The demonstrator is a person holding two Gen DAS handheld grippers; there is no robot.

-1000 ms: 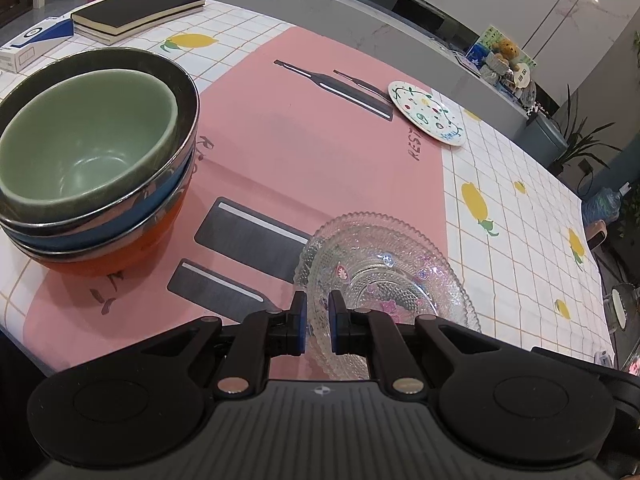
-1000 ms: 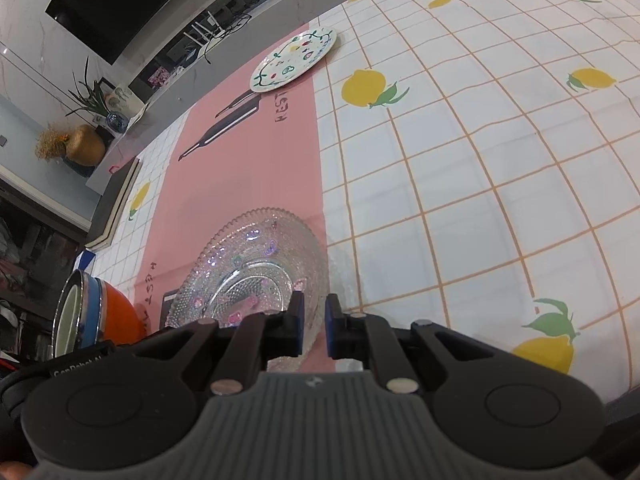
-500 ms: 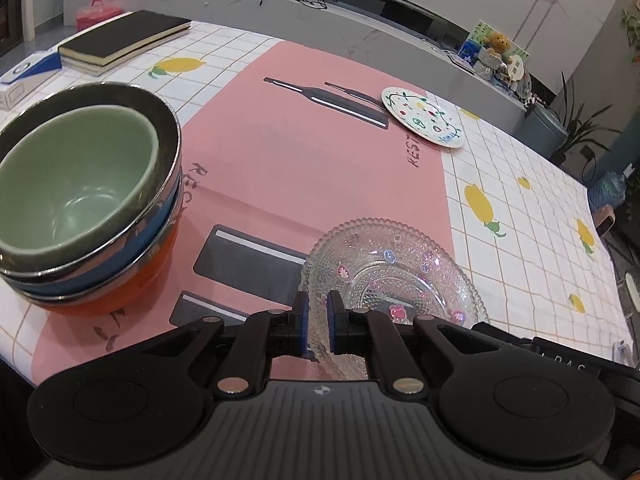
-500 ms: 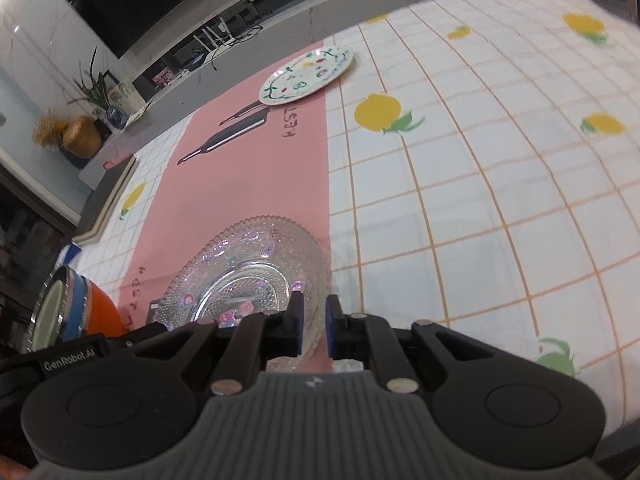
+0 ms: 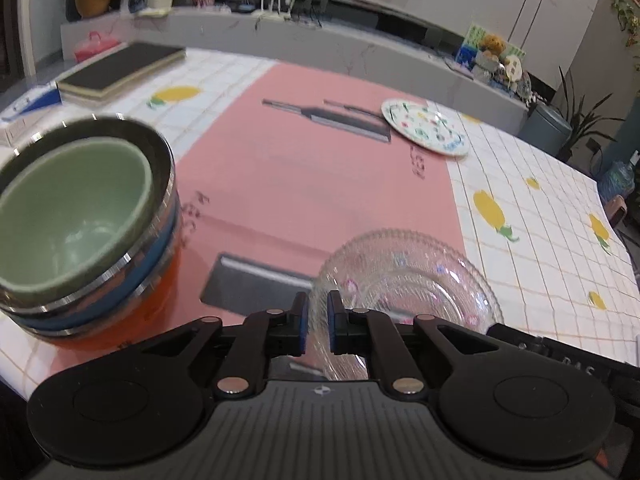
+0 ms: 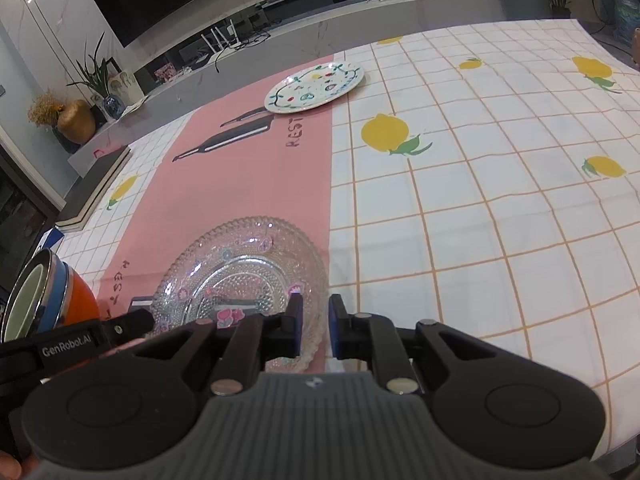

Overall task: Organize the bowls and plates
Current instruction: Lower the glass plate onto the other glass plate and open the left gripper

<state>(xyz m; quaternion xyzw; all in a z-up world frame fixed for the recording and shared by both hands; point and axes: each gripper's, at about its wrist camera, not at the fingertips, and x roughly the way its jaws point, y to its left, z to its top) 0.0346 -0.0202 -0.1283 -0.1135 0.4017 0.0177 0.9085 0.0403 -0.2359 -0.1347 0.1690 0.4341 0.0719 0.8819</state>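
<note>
A clear patterned glass plate is held between both grippers, lifted a little over the pink runner. My left gripper is shut on its left rim. My right gripper is shut on its right rim. A stack of bowls, green inside steel, blue and orange, stands at the left and shows in the right wrist view. A white painted plate lies at the far end of the runner.
The table carries a white lemon-print cloth with a pink runner. A dark book and a blue-white box lie at the far left. A counter with clutter runs behind the table.
Both grippers have risen and tilted up with the glass plate, so the views show more of the room. The bowls and painted plate have not moved.
</note>
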